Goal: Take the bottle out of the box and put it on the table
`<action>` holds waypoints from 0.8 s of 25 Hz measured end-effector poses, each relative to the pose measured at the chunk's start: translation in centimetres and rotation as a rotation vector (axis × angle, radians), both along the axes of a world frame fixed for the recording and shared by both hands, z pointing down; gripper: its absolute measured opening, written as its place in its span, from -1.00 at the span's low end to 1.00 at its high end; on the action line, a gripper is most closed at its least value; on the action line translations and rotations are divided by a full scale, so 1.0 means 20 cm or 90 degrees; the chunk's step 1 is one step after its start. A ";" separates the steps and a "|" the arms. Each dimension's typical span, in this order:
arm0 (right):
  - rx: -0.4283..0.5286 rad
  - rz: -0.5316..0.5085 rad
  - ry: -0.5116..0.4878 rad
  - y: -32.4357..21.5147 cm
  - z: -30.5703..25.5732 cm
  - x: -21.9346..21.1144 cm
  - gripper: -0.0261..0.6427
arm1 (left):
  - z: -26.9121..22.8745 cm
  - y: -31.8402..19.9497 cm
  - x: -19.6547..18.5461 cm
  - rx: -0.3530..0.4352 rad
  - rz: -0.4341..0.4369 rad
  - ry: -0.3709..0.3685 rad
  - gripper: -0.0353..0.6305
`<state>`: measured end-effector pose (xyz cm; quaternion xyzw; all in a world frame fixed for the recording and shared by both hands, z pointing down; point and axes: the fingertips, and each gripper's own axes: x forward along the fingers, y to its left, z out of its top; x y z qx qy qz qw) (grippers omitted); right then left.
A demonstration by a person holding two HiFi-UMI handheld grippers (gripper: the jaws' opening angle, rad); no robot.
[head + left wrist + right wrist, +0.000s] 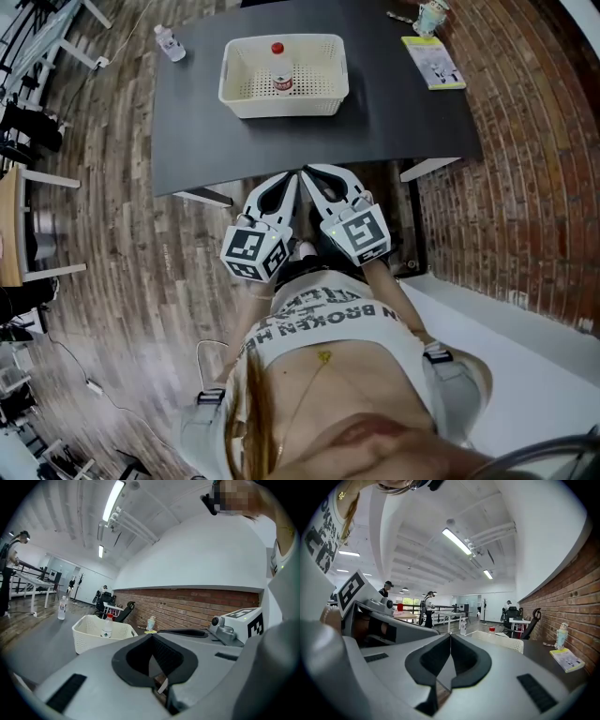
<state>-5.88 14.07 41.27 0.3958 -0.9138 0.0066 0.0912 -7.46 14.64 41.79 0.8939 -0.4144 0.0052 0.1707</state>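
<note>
A small clear bottle with a red cap stands upright inside a cream perforated box on the dark table. Both grippers hover side by side at the table's near edge, well short of the box. My left gripper has its jaws together with nothing between them, and so does my right gripper. In the left gripper view the box and bottle lie ahead to the left of the jaw tips. The right gripper view shows the box just right of its tips.
A second clear bottle stands on the table's far left corner. A yellow-green booklet and a small figurine are at the far right. A brick wall runs along the right. Desks and people are in the background.
</note>
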 end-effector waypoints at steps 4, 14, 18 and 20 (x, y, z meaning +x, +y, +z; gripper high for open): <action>-0.001 -0.009 -0.002 -0.17 0.00 0.00 -0.89 | 0.00 -0.15 -0.01 -0.003 -0.010 -0.005 -0.88; -0.017 -0.052 -0.014 -0.58 -0.03 0.00 -0.89 | -0.03 -0.55 0.03 -0.012 -0.036 -0.009 -0.88; -0.021 -0.061 -0.012 -0.71 -0.02 0.01 -0.89 | -0.02 -0.67 0.03 -0.018 -0.048 -0.011 -0.88; -0.024 -0.067 -0.008 -0.76 -0.02 0.02 -0.89 | -0.01 -0.72 0.03 -0.025 -0.055 -0.012 -0.88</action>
